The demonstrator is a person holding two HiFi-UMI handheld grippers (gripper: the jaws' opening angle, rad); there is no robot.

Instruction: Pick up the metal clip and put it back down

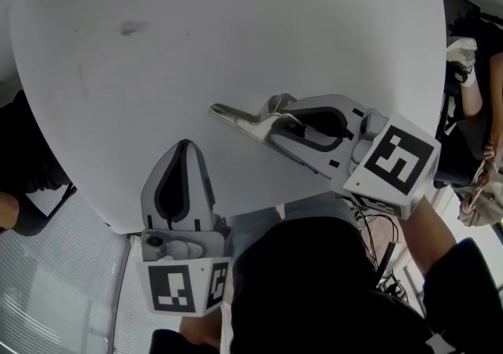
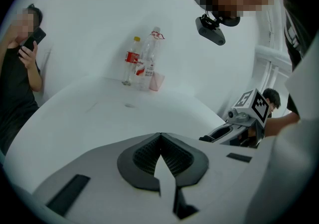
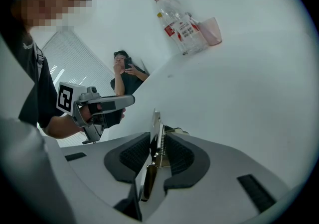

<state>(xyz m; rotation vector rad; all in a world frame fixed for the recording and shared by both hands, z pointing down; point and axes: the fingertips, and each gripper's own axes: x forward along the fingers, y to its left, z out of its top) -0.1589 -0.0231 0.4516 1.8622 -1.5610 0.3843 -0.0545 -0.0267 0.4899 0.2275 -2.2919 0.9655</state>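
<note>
A long silver metal clip (image 1: 236, 116) lies low on the white round table (image 1: 236, 22), its pointed end toward the left. My right gripper (image 1: 275, 120) reaches in from the right and is shut on the clip's spring end. In the right gripper view the clip (image 3: 155, 123) stands on edge between the two dark pads, which press on it. Whether the clip still touches the table I cannot tell. My left gripper (image 1: 185, 144) hovers at the table's near edge, shut and empty, its tips meeting (image 2: 159, 136).
Two clear bottles (image 2: 142, 61) and a pink cup (image 2: 157, 82) stand at the table's far side. A person holding a phone (image 2: 22, 68) sits beyond the table's left edge. A faint grey mark (image 1: 134, 27) is on the tabletop.
</note>
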